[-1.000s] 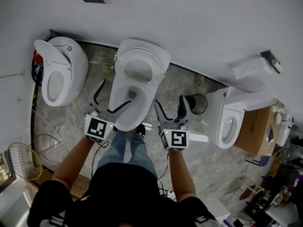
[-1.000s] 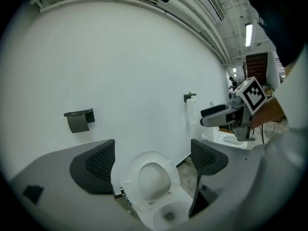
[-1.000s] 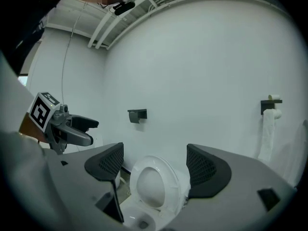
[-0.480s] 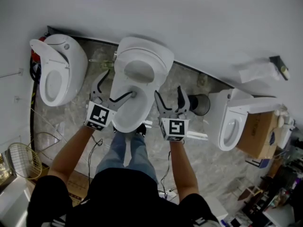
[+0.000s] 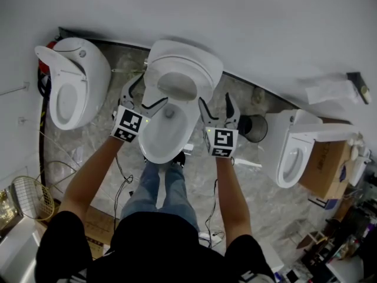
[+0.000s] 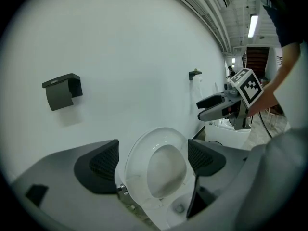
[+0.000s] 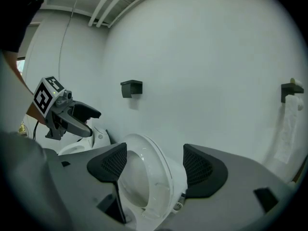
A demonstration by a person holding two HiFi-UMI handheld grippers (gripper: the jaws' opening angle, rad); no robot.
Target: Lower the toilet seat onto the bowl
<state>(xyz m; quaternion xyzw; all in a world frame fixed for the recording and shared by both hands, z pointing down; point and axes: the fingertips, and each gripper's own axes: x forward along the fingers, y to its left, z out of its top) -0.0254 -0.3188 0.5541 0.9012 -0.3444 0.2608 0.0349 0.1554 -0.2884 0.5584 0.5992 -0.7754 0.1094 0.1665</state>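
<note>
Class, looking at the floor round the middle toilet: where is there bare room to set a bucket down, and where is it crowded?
Bare floor lies between the person's right arm and the right toilet. Crowded: a dark bin fills the gap beside the middle toilet, and cables and a mesh racket clutter the left.

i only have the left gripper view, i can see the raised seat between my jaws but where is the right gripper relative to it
observer: The right gripper points at the same toilet seat. In the right gripper view the seat's rim shows between its jaws, which stand apart with neither pad touching it.
operator: so the two are on opposite sides
observer: Yes. In the head view the left gripper and the right gripper flank the toilet, above its uncovered bowl. The left jaws are closing round the seat, with the pads not on it yet.
operator: anything on the floor near my right
observer: A dark round bin stands just right of the right gripper.
</note>
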